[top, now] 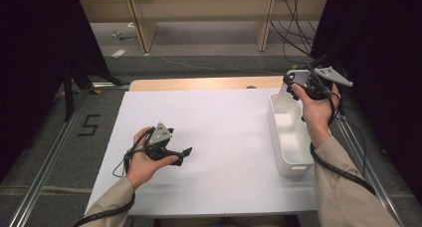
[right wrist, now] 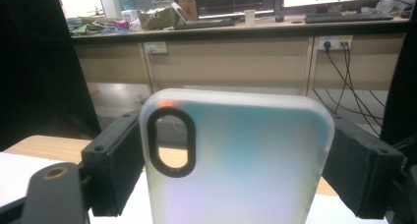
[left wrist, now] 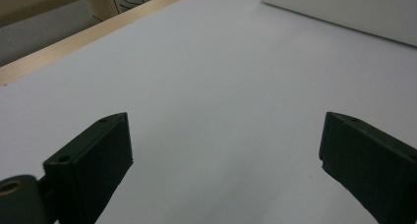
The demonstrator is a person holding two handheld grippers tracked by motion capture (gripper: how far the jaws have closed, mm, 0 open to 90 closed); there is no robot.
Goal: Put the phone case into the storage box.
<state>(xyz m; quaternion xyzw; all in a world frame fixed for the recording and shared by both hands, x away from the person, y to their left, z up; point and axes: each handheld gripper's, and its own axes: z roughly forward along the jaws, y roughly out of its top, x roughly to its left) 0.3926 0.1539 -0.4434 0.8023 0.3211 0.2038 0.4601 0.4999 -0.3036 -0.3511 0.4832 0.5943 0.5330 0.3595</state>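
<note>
A translucent phone case (right wrist: pixel 236 160) with an oval camera cutout stands upright between the jaws of my right gripper (right wrist: pixel 236 170), which press on its two side edges. In the high view the phone case (top: pixel 297 78) is held aloft in the right gripper (top: pixel 298 80), above the far end of the white bin (top: pixel 292 165). My left gripper (top: pixel 183 155) hovers low over the white table sheet (top: pixel 219 132) at the left, pointing right. Its jaws stand wide apart with nothing between them, as the left gripper (left wrist: pixel 226 155) view also makes plain.
The long white bin lies along the table's right side, and its wall (left wrist: pixel 344 8) appears at the top right of the left gripper view. A wooden table edge (top: pixel 199 83) runs along the far side. Cables (top: pixel 298 33) and shelving stand beyond it.
</note>
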